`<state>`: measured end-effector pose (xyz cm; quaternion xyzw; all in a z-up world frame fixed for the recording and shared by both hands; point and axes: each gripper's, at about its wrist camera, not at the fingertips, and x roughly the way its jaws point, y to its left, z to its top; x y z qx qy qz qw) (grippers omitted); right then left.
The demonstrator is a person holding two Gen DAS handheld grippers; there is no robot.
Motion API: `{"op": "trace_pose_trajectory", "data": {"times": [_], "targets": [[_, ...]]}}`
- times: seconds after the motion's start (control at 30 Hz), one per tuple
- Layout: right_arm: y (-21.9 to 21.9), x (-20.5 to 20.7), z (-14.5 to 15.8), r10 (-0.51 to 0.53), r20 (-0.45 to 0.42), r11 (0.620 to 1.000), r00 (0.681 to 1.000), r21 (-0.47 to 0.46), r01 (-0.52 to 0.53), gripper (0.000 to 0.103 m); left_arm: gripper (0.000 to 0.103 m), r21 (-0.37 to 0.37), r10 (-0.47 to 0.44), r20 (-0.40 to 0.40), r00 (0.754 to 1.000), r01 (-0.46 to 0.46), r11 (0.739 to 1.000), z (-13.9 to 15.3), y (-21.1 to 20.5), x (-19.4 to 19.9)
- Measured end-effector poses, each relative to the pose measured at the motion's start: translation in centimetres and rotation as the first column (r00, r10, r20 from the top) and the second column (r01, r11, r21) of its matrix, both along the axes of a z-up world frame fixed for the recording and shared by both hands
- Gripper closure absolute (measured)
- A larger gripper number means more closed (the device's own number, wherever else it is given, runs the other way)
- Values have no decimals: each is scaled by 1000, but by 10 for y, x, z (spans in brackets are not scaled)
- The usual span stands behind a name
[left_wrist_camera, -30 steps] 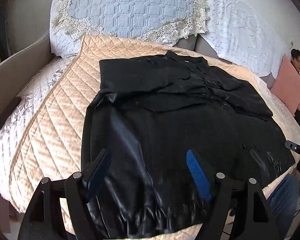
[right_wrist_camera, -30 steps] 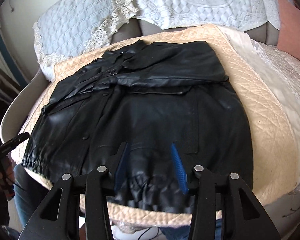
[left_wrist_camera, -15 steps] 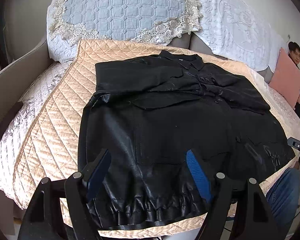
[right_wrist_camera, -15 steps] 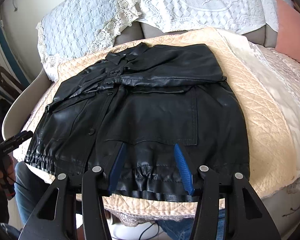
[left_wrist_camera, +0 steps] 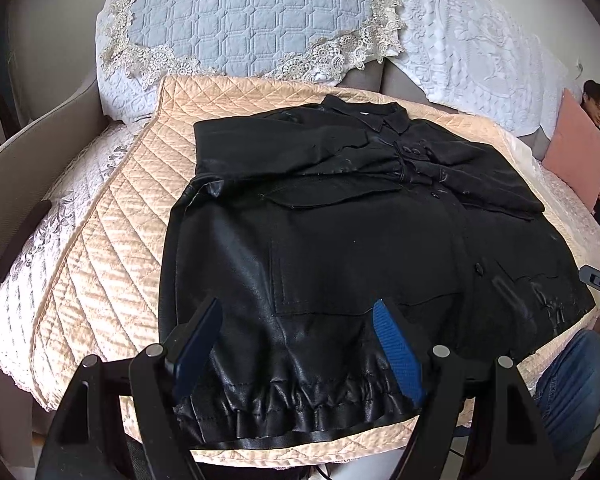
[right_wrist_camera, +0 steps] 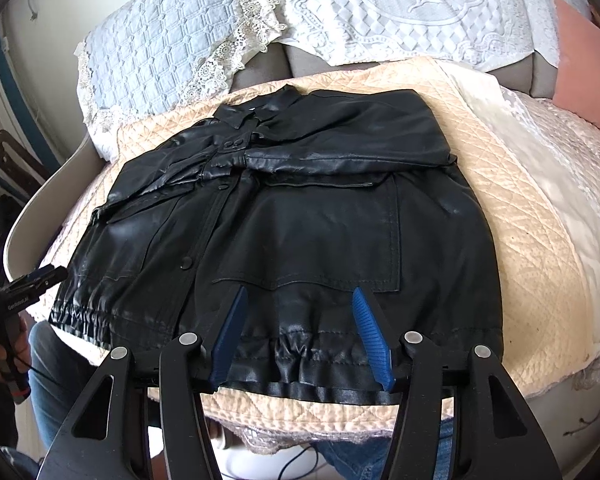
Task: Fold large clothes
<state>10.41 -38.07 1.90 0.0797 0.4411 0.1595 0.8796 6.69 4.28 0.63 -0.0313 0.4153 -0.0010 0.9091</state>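
Now the black jacket [left_wrist_camera: 340, 248] lies flat on the peach quilt [left_wrist_camera: 112, 248] of the bed, sleeves folded across its chest, while the left tool [left_wrist_camera: 298, 344] and right tool [right_wrist_camera: 300, 336], jaws apart and gripping nothing (the right's just opening), hover above the near elastic hem, probably readying the next fold.

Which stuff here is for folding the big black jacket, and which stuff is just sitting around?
For the job:
black jacket
peach quilt under it
left tongs, open
right tongs, open, jaws just widened, nothing gripped

Just lying about:
blue lace-edged cushion
white embossed cover
pink pillow
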Motion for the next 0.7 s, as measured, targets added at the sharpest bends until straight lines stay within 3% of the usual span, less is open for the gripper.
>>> {"op": "trace_pose_trajectory", "data": {"times": [0.37,0.7], "targets": [[-20,7,-15,-48,-31,999,998,-23,48,47,24,32,60,-39,997,-59,998,-16,25,5],[-94,34,-39,-214,-57,977,975,-20,214,46,24,-65,154,-119,981,-162,985,-43,83,20]]}}
